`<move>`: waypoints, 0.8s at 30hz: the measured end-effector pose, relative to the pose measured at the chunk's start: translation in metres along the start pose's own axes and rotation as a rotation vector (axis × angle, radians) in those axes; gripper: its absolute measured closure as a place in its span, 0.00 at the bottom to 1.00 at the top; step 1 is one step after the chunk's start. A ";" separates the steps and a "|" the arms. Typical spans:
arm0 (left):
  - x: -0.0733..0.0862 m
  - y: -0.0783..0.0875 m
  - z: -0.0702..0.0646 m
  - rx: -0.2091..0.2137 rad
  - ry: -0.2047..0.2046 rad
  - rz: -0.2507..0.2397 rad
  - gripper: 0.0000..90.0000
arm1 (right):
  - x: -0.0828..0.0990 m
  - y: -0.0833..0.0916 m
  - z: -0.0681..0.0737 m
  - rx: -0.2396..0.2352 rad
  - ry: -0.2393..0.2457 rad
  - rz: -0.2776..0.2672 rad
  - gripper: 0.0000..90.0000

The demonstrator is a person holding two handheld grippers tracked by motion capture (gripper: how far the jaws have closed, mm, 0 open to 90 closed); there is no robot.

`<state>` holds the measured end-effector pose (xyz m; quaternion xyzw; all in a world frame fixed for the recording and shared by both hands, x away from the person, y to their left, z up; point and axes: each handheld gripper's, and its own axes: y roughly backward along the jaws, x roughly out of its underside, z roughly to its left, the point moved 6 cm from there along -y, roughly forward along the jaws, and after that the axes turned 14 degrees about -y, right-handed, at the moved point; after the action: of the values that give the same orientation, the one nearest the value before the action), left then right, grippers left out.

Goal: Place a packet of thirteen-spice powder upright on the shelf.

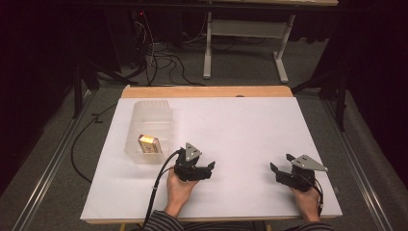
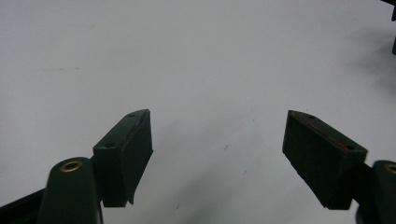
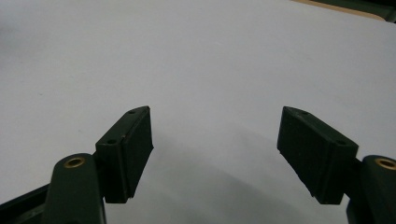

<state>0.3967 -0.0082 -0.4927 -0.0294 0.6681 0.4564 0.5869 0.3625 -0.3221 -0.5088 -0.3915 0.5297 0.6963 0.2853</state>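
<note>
High view: a white table (image 1: 240, 130) takes up the middle of the frame, and a clear plastic bin (image 1: 150, 129) stands at its left side. Inside the bin, toward its lower end, lies a small yellow-and-white box (image 1: 148, 143), possibly a carton; its print is too small to read. The left gripper (image 1: 210, 167) rests at lower centre, held by the left hand (image 1: 179, 186), just right of the bin. The right gripper (image 1: 280, 163) sits at lower right in the right hand (image 1: 305, 197). Both gripper views show their jaws spread wide over bare white surface, holding nothing.
</note>
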 end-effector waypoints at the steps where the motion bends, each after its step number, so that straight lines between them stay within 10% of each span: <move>1: 0.001 -0.001 0.000 -0.003 -0.003 0.005 0.27 | 0.000 0.000 0.000 0.000 0.000 0.001 0.30; 24: 0.004 -0.017 0.003 -0.050 -0.023 -0.003 0.26 | 0.000 0.000 0.000 0.000 0.000 -0.001 0.30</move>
<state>0.4069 -0.0143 -0.5052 -0.0397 0.6498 0.4723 0.5943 0.3625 -0.3222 -0.5088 -0.3918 0.5294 0.6963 0.2855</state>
